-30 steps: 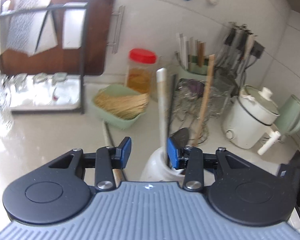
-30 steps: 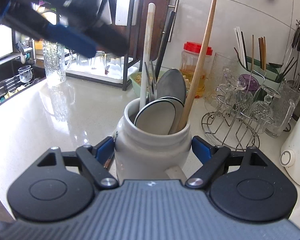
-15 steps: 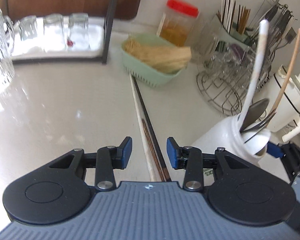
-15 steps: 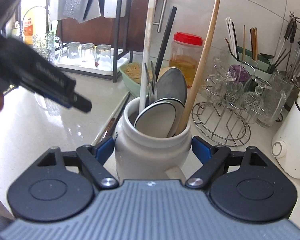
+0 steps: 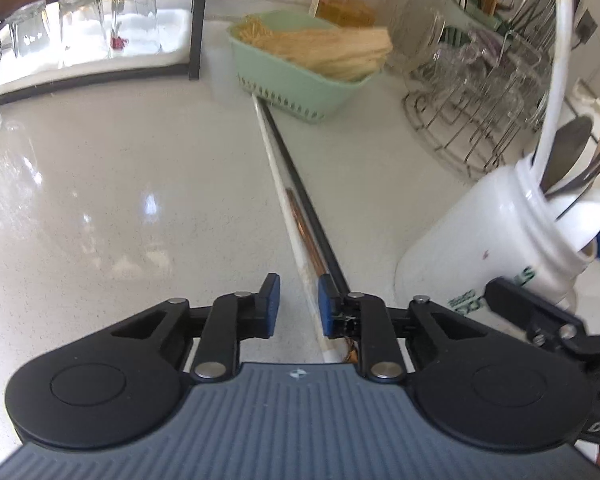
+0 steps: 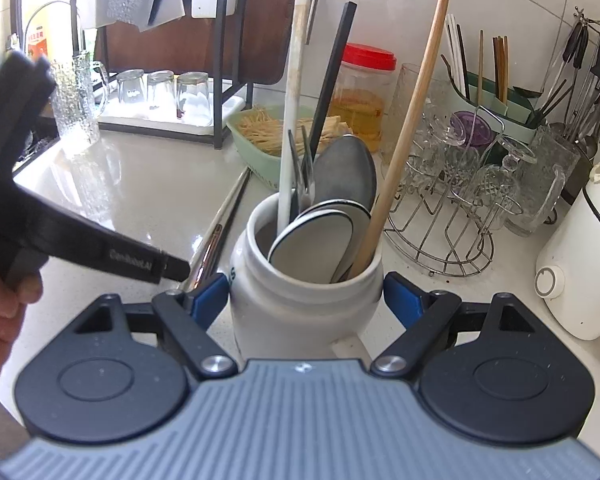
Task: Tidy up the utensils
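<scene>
A white ceramic jar [image 6: 300, 304] stands on the counter with a long white handle [image 6: 296, 80], a black stick [image 6: 336, 72], a wooden handle [image 6: 416, 100] and spoons [image 6: 340, 176] in it. My right gripper [image 6: 306, 292] is shut on the jar, a blue pad on each side. Left of the jar, a white stick [image 5: 280, 184], a copper-coloured one [image 5: 304, 228] and a black one [image 5: 300, 184] lie side by side on the counter. My left gripper [image 5: 298, 306] is low over their near ends, jaws closing, the white stick between the pads but untouched.
A green basket [image 5: 300, 80] of straw-like sticks sits at the far ends of the lying sticks. A wire rack of glasses [image 5: 472, 92] stands right of it. Upturned glasses [image 5: 80, 20] stand under a black shelf. A white cooker [image 6: 576, 264] is at the right.
My left gripper has come down from above the jar to the counter beside it, over the lying sticks, and its jaws have narrowed. The right gripper has kept hold of the jar.
</scene>
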`<move>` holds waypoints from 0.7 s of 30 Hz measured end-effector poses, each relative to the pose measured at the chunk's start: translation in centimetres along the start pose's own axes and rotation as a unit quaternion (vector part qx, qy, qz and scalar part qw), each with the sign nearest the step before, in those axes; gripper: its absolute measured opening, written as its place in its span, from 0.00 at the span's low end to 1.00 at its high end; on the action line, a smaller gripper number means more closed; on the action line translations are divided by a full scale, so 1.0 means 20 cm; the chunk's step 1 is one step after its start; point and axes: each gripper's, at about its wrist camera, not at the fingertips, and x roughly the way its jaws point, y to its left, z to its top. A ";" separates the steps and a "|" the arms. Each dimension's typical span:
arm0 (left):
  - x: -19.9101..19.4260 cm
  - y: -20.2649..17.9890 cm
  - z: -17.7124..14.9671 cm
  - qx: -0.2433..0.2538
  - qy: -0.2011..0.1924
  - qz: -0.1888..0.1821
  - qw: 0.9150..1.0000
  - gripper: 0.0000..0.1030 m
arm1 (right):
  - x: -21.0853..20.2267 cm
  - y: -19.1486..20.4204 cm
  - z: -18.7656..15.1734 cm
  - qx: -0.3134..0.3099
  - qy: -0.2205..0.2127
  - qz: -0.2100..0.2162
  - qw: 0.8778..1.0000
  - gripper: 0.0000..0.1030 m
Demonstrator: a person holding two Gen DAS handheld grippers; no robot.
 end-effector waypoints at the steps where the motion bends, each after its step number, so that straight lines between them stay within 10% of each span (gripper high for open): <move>1: 0.00 0.00 0.00 -0.001 -0.001 -0.003 1.000 0.21 | 0.00 0.00 0.00 0.000 0.000 -0.001 1.000 0.84; 21: -0.08 0.07 -0.07 0.013 0.014 0.042 0.999 0.07 | 0.00 0.03 0.01 0.006 -0.004 -0.017 1.000 0.85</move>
